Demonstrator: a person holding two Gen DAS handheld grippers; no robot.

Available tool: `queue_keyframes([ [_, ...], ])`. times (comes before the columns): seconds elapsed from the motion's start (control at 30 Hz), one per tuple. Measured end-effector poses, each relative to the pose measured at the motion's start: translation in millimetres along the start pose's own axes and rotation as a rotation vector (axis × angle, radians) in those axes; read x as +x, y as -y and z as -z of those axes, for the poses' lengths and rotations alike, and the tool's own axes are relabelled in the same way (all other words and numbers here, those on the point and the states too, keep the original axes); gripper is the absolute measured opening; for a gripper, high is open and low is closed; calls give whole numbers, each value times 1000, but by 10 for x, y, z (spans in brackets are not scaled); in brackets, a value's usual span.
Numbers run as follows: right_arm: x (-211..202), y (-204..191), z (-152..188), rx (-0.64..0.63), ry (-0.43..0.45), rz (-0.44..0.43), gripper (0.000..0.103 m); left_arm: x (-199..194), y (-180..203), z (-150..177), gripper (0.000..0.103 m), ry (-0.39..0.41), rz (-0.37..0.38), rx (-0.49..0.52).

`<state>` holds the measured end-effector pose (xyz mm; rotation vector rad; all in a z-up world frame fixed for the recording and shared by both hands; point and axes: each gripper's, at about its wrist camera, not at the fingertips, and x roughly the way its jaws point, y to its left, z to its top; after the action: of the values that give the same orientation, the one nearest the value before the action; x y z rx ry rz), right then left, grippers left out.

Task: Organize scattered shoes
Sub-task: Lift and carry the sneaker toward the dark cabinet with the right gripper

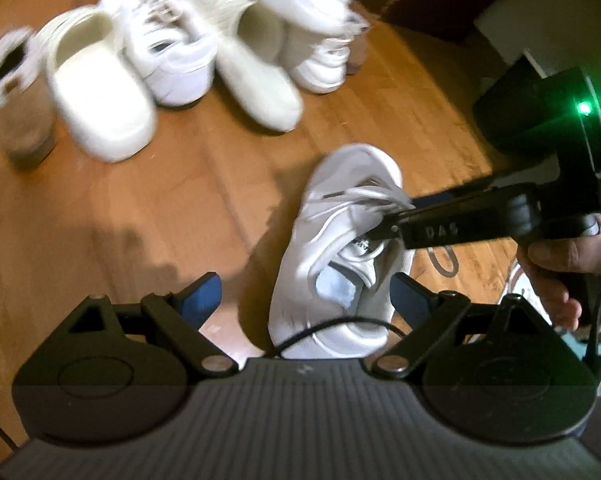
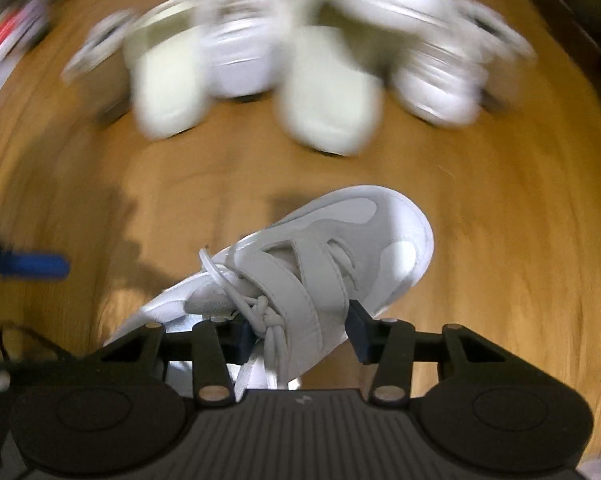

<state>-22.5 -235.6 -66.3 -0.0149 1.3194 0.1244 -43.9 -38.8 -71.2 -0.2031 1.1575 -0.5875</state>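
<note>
Sneaker: a white sneaker (image 2: 320, 264) with a grey strap and knotted laces, in the right gripper, toe pointing away from the camera and tilted right. In the left wrist view the same sneaker (image 1: 340, 248) appears over the floor, heel toward the camera; whether its sole touches the boards cannot be told.
Right gripper: its jaws (image 2: 300, 330) pinch the sneaker at the tongue and laces, a blue pad pressed on each side. From the left wrist view it (image 1: 384, 226) reaches in from the right, black, with a green light on its body.
Hand: a person's hand (image 1: 556, 276) wraps the right gripper's handle at the right edge.
Left gripper: jaws (image 1: 300, 292) spread wide, nothing between the blue pads; the sneaker's heel lies beyond them. One blue finger (image 2: 32, 266) shows at the left edge of the right wrist view.
Shoe group: further off, a blurred cluster of white and cream shoes (image 1: 172, 64) lies close together, some touching, toes toward the camera; another white shoe is piled on top at the back.
Floor: warm orange-brown wood boards (image 1: 180, 200), with soft shadows of the grippers.
Room: dark furniture (image 1: 440, 0) stands at the top right; the rest is too blurred to tell.
</note>
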Motion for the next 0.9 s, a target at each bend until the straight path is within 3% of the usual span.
queue_keyframes([
  [0.23, -159, 1080, 333, 588, -18, 31, 46, 322, 559, -251, 92, -20, 86, 126],
  [0.43, -262, 1463, 703, 871, 15, 29, 46, 418, 802, -320, 93, -17, 140, 132],
  [0.53, -140, 1546, 759, 936, -8, 33, 49, 522, 756, -335, 93, -37, 165, 96],
  [0.57, -84, 1574, 763, 941, -19, 36, 51, 580, 728, -336, 93, -46, 153, 91],
  [0.63, 100, 1560, 757, 923, -88, 4, 66, 694, 663, -331, 93, -69, 129, 70],
  [0.7, 123, 1510, 750, 884, -82, -37, 70, 770, 593, -312, 93, -89, 121, 55],
  [0.77, -7, 1412, 733, 703, -11, -32, 70, 822, 526, -287, 93, -100, 120, 54],
  [0.8, -207, 1272, 857, 477, 134, -18, 73, 832, 507, -278, 93, -102, 124, 60],
  [0.87, -346, 1176, 1046, 300, 254, 1, 78, 879, 484, -254, 93, -113, 153, 64],
  [0.9, -400, 1112, 1176, 149, 312, 16, 87, 907, 483, -251, 93, -121, 164, 58],
])
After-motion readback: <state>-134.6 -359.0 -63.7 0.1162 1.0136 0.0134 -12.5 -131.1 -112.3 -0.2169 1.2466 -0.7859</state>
